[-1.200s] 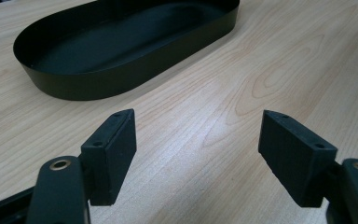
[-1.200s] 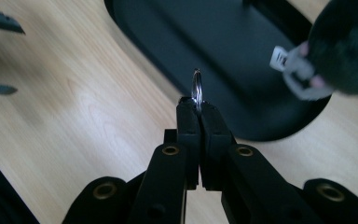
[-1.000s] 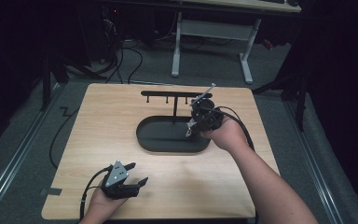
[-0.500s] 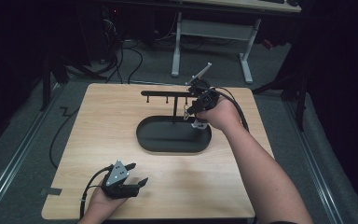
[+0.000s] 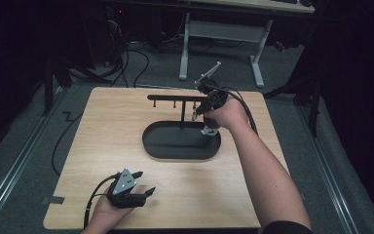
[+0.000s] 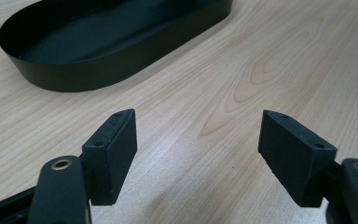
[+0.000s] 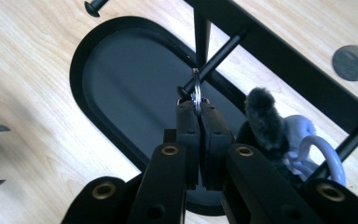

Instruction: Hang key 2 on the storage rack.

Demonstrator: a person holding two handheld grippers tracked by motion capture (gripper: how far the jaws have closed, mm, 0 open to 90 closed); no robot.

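Observation:
My right gripper [image 7: 196, 106] is shut on a small metal key ring [image 7: 196, 91], which touches a peg [image 7: 216, 57] of the black rack [image 5: 175, 97]. Whether the ring is over the peg I cannot tell. A grey fuzzy charm [image 7: 262, 116] and a pale lilac charm [image 7: 307, 140] hang beside the jaws. In the high view the right gripper [image 5: 198, 113] is up at the rack's bar, over the far end of the black oval tray [image 5: 148, 146]. Near the table's front left edge my left gripper [image 5: 143, 192] lies open, with bare wood between its jaws [image 6: 198, 140] and the tray [image 6: 74, 79] ahead.
The rack's post stands at the tray's far rim, its bar carrying several pegs. A round grey disc [image 7: 352, 63] sits in the wooden table [image 5: 102, 126] beyond the bar. A desk frame [image 5: 219, 34] and cables lie on the floor behind the table.
My right hand has risen and moved away from the tray's middle toward the rack's bar, carrying the ring and charms. The left gripper has stayed put.

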